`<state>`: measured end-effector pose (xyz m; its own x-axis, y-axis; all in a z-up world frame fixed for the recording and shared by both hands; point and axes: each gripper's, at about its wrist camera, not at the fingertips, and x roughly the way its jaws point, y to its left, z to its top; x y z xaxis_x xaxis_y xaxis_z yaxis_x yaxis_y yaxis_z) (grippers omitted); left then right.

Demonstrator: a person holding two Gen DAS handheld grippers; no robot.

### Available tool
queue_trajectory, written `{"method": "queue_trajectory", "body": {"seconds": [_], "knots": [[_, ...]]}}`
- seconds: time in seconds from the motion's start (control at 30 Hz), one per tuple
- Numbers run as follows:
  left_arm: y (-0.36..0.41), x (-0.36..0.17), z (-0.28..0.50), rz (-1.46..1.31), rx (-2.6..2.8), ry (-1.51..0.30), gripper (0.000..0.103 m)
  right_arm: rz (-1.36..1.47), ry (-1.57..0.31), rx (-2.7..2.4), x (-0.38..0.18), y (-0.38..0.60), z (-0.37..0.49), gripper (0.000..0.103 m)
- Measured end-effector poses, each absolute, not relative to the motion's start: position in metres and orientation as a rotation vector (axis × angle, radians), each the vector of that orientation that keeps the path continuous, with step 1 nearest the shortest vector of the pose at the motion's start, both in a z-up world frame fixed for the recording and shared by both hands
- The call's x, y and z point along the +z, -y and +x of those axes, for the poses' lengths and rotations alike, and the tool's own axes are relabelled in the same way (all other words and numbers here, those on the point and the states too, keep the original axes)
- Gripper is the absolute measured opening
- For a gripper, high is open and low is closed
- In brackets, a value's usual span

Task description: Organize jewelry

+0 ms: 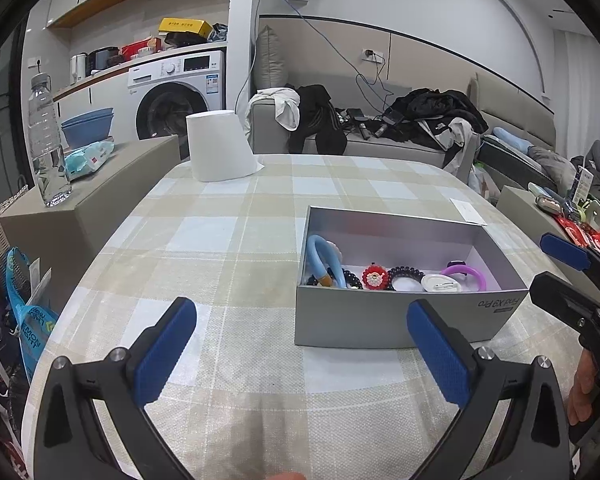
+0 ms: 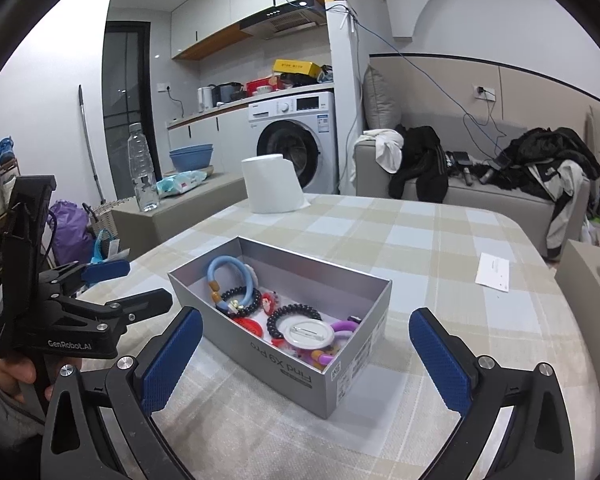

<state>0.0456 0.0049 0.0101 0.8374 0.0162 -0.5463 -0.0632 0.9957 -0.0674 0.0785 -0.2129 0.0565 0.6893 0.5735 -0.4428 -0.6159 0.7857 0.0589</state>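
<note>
A grey open box (image 1: 380, 320) (image 2: 332, 376) stands on the checked tablecloth. Inside lie a light blue ring (image 1: 320, 256) (image 2: 230, 270), black bead bracelets (image 1: 402, 272) (image 2: 244, 300), a red flower piece (image 1: 375, 277), a white round badge (image 1: 440, 282) (image 2: 308, 332) and a purple ring (image 1: 466, 274) (image 2: 342, 328). My left gripper (image 1: 300, 354) is open and empty, left of and in front of the box; it also shows in the right wrist view (image 2: 128, 284). My right gripper (image 2: 306, 360) is open and empty, with the box between its fingers' line of sight; it shows at the right edge of the left wrist view (image 1: 560, 268).
A white paper roll (image 1: 220, 146) (image 2: 274, 184) stands at the table's far side. A white card (image 2: 493, 272) lies at the right of the table. A water bottle (image 1: 48, 144) and wipes pack (image 1: 86, 158) sit on a side cabinet at the left. A sofa with clothes is behind.
</note>
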Motion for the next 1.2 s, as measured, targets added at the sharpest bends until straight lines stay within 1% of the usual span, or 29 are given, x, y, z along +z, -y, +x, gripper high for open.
{"method": "queue_trajectory", "body": {"seconds": [0.4, 1.2], "knots": [[-0.0029, 0.0139, 0.0385, -0.073, 0.033, -0.518, 0.102, -0.055, -0.461, 0.678, 0.057, 0.2198, 0.0809, 0.103], [0.0004, 0.0149, 0.0359, -0.058, 0.027, -0.506, 0.102, -0.062, -0.457, 0.68, 0.0579, 0.2196, 0.0803, 0.103]]}}
